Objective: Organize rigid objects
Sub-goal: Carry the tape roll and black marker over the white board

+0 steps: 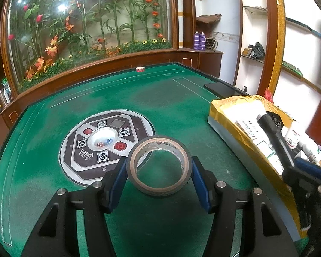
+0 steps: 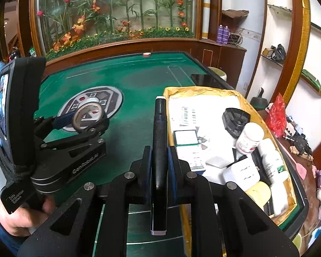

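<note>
black stick (image 2: 159,150) in right gripper (image 2: 159,160), tape roll (image 1: 159,165) in left gripper (image 1: 159,171)

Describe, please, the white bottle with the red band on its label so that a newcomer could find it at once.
Start at the green felt table and go to the yellow-lined box at its right side. Among the white items there, the bottle lies tilted beside a black triangular part. Unlike the white bottle with green print next to it, its label carries a red band.
</note>
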